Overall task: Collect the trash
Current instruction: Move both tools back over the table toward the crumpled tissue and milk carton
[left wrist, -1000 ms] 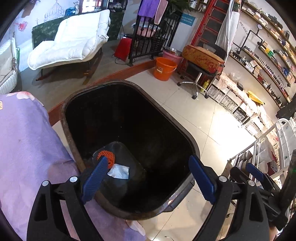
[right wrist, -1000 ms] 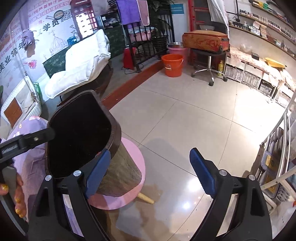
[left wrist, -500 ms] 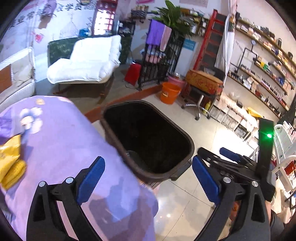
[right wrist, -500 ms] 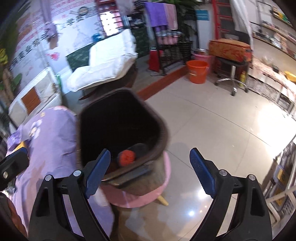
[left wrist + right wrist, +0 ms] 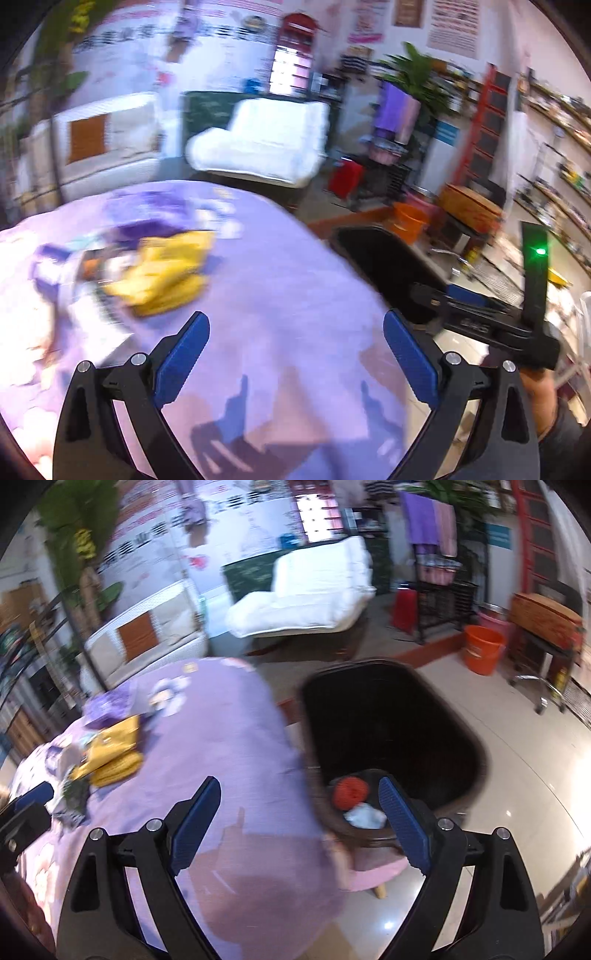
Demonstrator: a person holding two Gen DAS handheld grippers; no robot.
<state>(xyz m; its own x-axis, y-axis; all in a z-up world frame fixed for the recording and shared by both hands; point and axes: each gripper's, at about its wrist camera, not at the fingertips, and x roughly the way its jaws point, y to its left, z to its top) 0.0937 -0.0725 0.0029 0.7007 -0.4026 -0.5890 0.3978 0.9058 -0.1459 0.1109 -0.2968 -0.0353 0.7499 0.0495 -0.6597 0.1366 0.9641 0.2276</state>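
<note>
A dark trash bin (image 5: pixel 391 731) stands on a pink stool (image 5: pixel 373 873) right of the purple-clothed table (image 5: pixel 229 746); it also shows in the left wrist view (image 5: pixel 373 258). An orange net ball (image 5: pixel 349 793) and white paper (image 5: pixel 364 816) lie in the bin. A yellow wrapper (image 5: pixel 166 273) lies on the table among blurred litter, and shows in the right wrist view (image 5: pixel 110 755). My left gripper (image 5: pixel 295 354) is open and empty over the cloth. My right gripper (image 5: pixel 301 827) is open and empty over the table's edge beside the bin.
A white lounge chair (image 5: pixel 306 590), an orange bucket (image 5: pixel 482 650) and a stool with a red-brown case (image 5: pixel 543 616) stand on the tiled floor behind. Purple packets (image 5: pixel 107 705) lie at the table's far side. Shelves line the right wall (image 5: pixel 561 177).
Both grippers have swung left from the bin toward the table. The yellow wrapper and litter have come into view. Both stay open and empty.
</note>
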